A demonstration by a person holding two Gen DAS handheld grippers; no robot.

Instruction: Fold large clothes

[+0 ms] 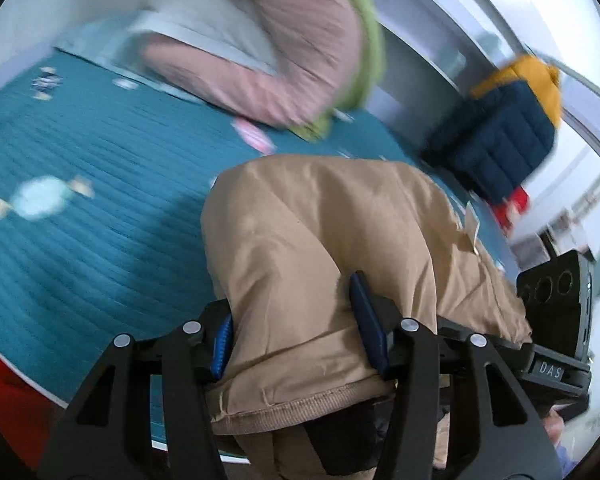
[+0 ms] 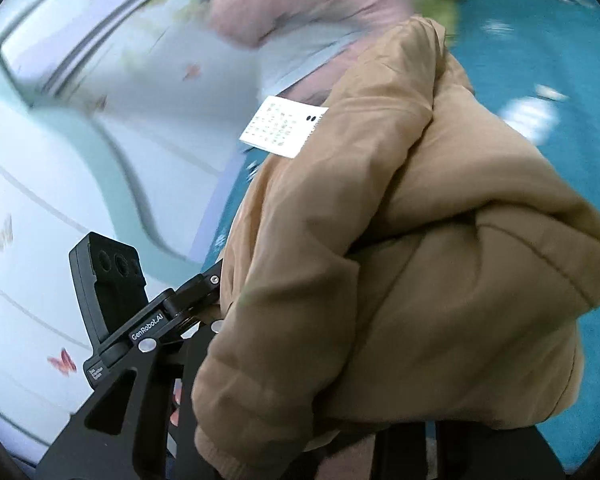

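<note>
The left gripper (image 1: 296,328) has its jaws closed on a bunched fold of the tan padded jacket (image 1: 324,240), the blue pads (image 1: 222,346) pressing the fabric from either side near its ribbed hem (image 1: 300,404). The jacket hangs forward from the grip and mounds over a teal quilted bed cover (image 1: 80,260) printed with pale candy shapes (image 1: 40,198). Beyond it on the same cover lies a pink jacket (image 1: 284,60) with a grey lining and a lime-green edge (image 1: 364,40), blurred by motion. To the right, near the edge of the bed, sits a navy padded garment (image 1: 496,144) with a mustard-yellow part (image 1: 528,76) on top; what kind of garment it is cannot be told. In the right wrist view the same tan jacket (image 2: 420,240) fills most of the frame, heaped in thick folds over the right gripper (image 2: 204,360), so the fingertips are hidden and I cannot tell whether those jaws are open or closed. A white printed tag (image 2: 284,126) sticks out from the jacket's upper edge. Behind it the pink jacket (image 2: 300,4) and teal cover (image 2: 540,60) show again, blurred, and to the left is a pale wall (image 2: 40,200) with butterfly decorations (image 2: 62,362). A black camera block (image 2: 108,276) stands on the right gripper's frame.
</note>
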